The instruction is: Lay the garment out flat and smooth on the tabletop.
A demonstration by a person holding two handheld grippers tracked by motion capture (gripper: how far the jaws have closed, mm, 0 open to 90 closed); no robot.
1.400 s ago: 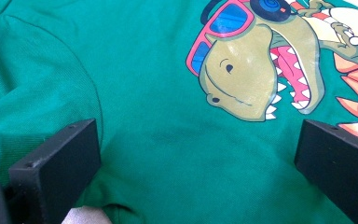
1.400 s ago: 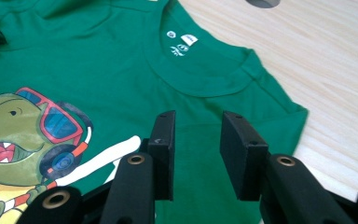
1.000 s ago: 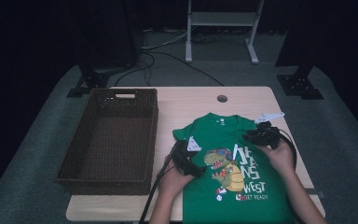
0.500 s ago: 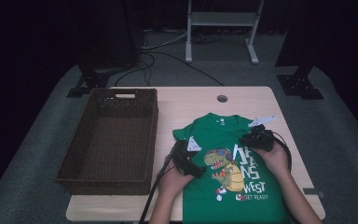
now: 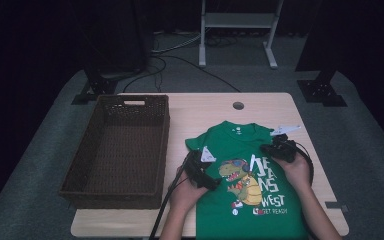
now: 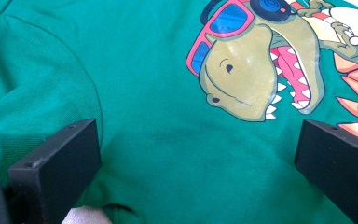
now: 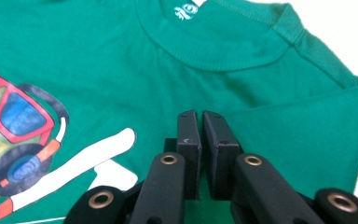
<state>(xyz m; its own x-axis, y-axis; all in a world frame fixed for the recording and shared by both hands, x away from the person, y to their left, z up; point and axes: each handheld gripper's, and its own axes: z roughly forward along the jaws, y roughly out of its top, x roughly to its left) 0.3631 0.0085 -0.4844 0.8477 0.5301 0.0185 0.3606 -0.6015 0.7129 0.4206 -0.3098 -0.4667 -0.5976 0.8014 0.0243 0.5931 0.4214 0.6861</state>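
Dark floor and cables surround our pale wooden table [image 5: 215, 107], where a green T-shirt [image 5: 240, 145] lies flat, print up, to the right of an empty wicker basket [image 5: 122, 150]. Our left gripper [image 5: 200, 172] rests on the shirt's left side with its jaws wide apart, bare fabric between them. Our right gripper [image 7: 198, 128] has just been closing and its jaws now stand together near the right shoulder below the collar; whether any cloth is pinched between them we cannot tell. We judge the risk to be a thin or empty pinch: if we lift now, the fabric may slip free, or only one layer may rise and bunch the shirt. With the left still open, a pull from the right would drag the shirt askew.
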